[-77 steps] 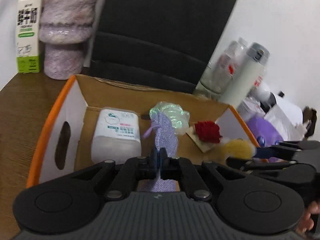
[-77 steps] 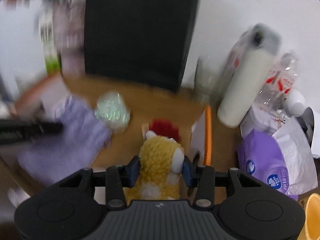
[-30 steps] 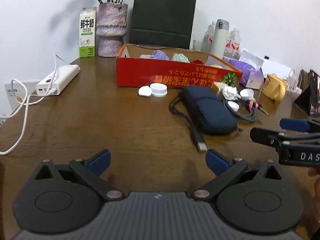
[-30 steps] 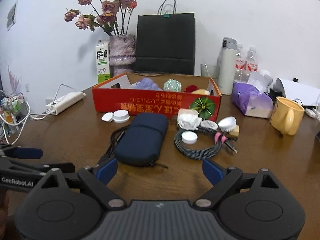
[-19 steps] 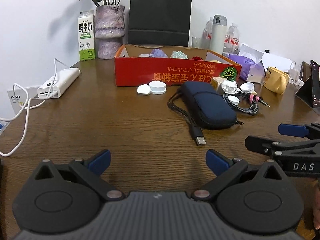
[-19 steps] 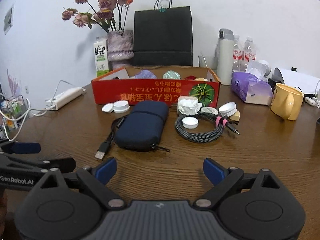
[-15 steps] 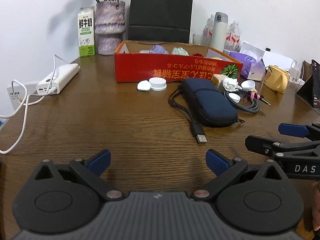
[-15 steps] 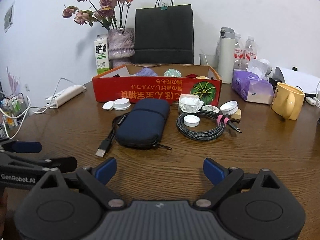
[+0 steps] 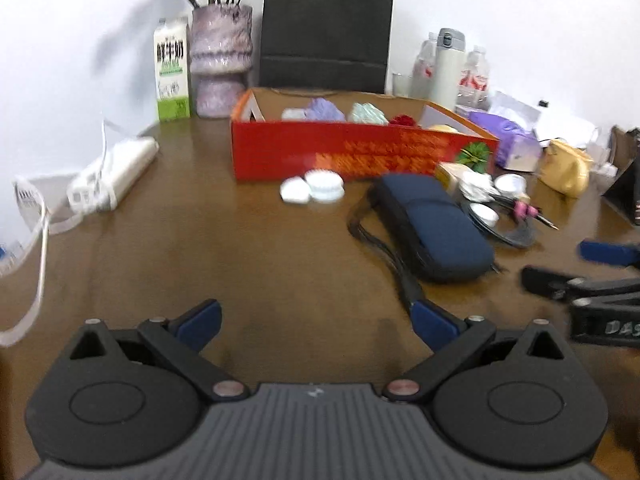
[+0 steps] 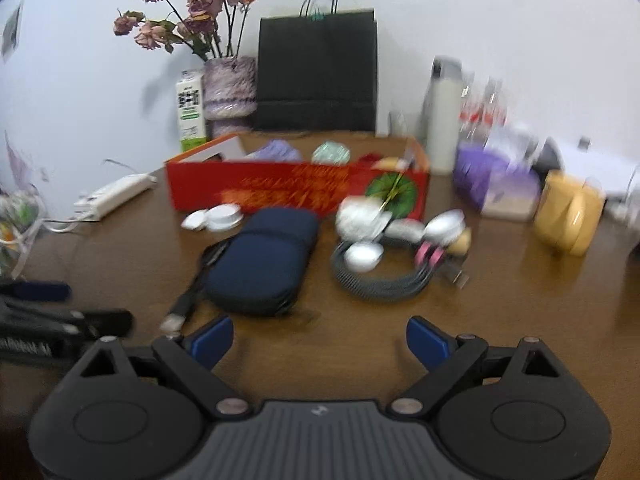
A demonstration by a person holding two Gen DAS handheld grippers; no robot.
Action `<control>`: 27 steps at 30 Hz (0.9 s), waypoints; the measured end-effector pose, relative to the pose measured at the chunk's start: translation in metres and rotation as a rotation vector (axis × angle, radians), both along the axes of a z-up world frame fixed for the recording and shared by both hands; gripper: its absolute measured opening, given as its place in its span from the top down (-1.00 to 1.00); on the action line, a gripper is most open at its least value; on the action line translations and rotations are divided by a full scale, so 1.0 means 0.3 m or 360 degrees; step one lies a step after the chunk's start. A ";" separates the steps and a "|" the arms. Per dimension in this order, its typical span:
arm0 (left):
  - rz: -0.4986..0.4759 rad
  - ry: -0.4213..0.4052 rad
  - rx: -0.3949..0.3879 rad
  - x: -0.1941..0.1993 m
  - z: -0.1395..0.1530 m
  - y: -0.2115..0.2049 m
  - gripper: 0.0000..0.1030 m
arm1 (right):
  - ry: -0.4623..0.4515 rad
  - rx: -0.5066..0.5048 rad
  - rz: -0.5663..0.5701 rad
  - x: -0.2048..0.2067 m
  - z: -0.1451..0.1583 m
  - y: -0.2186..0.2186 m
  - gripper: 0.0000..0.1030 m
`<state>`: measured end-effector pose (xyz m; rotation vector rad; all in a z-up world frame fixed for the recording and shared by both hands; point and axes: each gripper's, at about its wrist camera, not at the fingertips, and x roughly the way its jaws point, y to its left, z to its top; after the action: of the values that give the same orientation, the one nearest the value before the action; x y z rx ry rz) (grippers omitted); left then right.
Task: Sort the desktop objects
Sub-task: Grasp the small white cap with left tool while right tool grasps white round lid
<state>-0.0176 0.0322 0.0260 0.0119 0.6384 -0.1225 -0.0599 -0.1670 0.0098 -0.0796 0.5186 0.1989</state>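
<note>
A red cardboard box (image 9: 360, 152) (image 10: 280, 190) stands mid-table with a purple cloth, a green ball and a red flower inside. In front of it lie two white caps (image 9: 312, 190) (image 10: 214, 216), a navy zip pouch (image 9: 434, 226) (image 10: 262, 260) with a USB cable (image 10: 180, 312), a coiled grey cable (image 10: 380, 276) and a crumpled white wad (image 10: 360, 218). My left gripper (image 9: 316, 322) hangs open over bare wood, nothing between its fingers. My right gripper (image 10: 318, 338) is open too, just short of the pouch.
At the back stand a vase (image 10: 230, 88), a milk carton (image 9: 172, 76), a black paper bag (image 10: 316, 72) and a thermos (image 10: 442, 116). A yellow mug (image 10: 568, 218) and purple tissue pack (image 10: 492, 184) sit right. A white power strip (image 9: 112, 180) lies left.
Both grippers let go of the items in the box and drew back to the table's near side. In the last half second the left view crept forward toward the box; the pictures blurred.
</note>
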 end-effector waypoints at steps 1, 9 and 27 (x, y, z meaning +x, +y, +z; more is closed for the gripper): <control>-0.0021 -0.0024 0.0008 0.028 0.011 -0.001 -1.00 | -0.0017 -0.0006 -0.0015 0.017 0.009 -0.008 -0.78; -0.0101 -0.0048 -0.0039 0.331 0.044 0.024 -0.62 | 0.0034 0.0088 -0.0034 0.222 0.050 -0.073 -0.35; -0.0034 0.0052 -0.0173 0.462 -0.047 0.081 0.47 | 0.0180 0.0097 -0.0015 0.373 -0.062 -0.035 0.47</control>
<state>0.1211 0.0564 0.0120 -0.0885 0.6638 -0.1783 0.0520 -0.1775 -0.0088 -0.0063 0.6247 0.2105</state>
